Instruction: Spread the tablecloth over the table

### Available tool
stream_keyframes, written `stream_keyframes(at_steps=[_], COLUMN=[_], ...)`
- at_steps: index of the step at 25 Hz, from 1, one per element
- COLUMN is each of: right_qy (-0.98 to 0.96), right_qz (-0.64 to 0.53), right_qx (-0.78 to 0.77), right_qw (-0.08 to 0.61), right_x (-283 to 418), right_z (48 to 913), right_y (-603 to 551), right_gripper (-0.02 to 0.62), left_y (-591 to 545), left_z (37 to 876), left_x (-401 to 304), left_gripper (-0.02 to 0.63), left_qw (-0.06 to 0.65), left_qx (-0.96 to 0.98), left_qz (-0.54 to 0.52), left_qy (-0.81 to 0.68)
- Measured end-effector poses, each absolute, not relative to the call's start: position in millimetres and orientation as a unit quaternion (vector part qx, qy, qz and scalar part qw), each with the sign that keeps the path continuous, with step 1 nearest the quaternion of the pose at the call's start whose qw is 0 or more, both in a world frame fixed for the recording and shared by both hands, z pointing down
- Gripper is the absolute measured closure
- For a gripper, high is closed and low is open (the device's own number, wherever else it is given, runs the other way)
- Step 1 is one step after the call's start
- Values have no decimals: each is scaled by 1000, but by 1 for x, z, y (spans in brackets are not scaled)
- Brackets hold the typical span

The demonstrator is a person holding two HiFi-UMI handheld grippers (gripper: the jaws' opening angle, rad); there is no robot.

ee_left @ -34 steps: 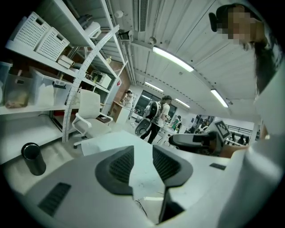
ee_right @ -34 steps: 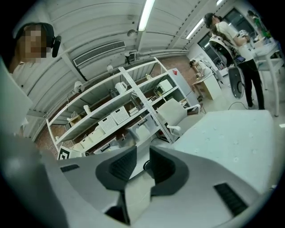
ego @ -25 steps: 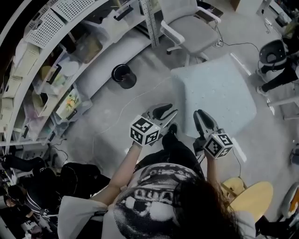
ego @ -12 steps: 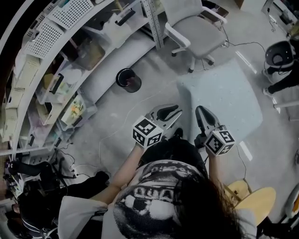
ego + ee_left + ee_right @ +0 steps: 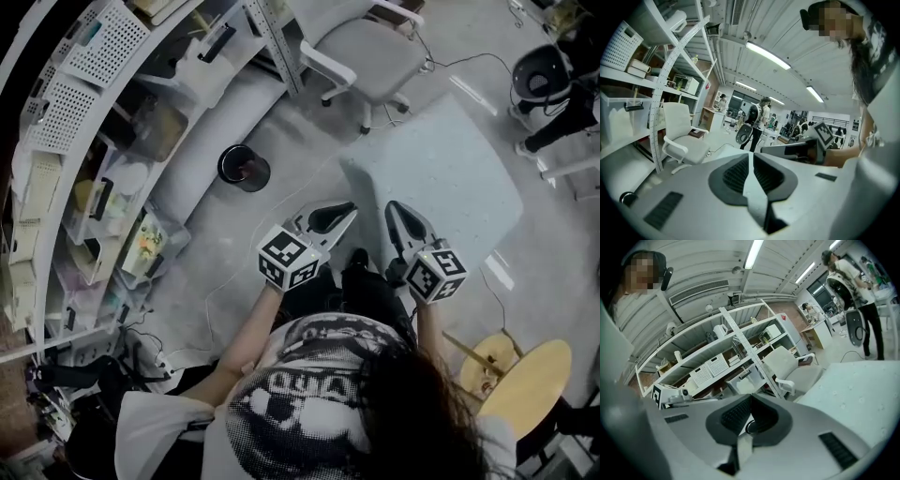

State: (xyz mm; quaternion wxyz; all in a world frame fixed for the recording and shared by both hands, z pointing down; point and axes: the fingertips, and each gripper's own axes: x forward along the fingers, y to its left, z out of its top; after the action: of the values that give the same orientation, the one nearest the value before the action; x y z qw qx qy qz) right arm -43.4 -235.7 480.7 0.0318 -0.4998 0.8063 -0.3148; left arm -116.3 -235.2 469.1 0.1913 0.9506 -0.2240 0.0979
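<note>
The pale dotted tablecloth (image 5: 441, 178) lies over the table ahead of me, and in the right gripper view the tablecloth (image 5: 855, 390) shows at the right. My left gripper (image 5: 349, 208) reaches its near left edge. In the left gripper view, the left gripper (image 5: 751, 158) has its jaws together with a pale strip of cloth (image 5: 757, 197) pinched between the pads. My right gripper (image 5: 394, 208) is beside it at the same edge. In its own view the right gripper (image 5: 750, 401) is shut with a pale strip (image 5: 744, 446) between the jaws.
A white office chair (image 5: 370, 52) stands beyond the table. Loaded shelving (image 5: 112, 141) runs along the left, with a black round bin (image 5: 244, 169) on the floor before it. A yellow stool (image 5: 525, 384) is at my right. A person's legs (image 5: 562, 131) show far right.
Both grippers' jaws have closed from wide open. Both have shifted a little forward to the cloth's near edge.
</note>
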Motion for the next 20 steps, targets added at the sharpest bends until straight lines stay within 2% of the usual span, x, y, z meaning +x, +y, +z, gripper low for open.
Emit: stream_keyframes(at_steps=[11,20], right_qy=[759,718], right_qz=[-289,-282], right_qx=[-581,-635], right_qw=[50,46], right_x=[-78,-105], right_z=[474,476], right_y=[-235,-215], right_gripper=[607,602], left_y=[-244,-239], left_z=[456,457], left_x=[-143,-158], left_gripper=[575,575], left_qw=[150,146], left_qx=[974,980], left_qz=[119,124], left_qy=[-122,-43])
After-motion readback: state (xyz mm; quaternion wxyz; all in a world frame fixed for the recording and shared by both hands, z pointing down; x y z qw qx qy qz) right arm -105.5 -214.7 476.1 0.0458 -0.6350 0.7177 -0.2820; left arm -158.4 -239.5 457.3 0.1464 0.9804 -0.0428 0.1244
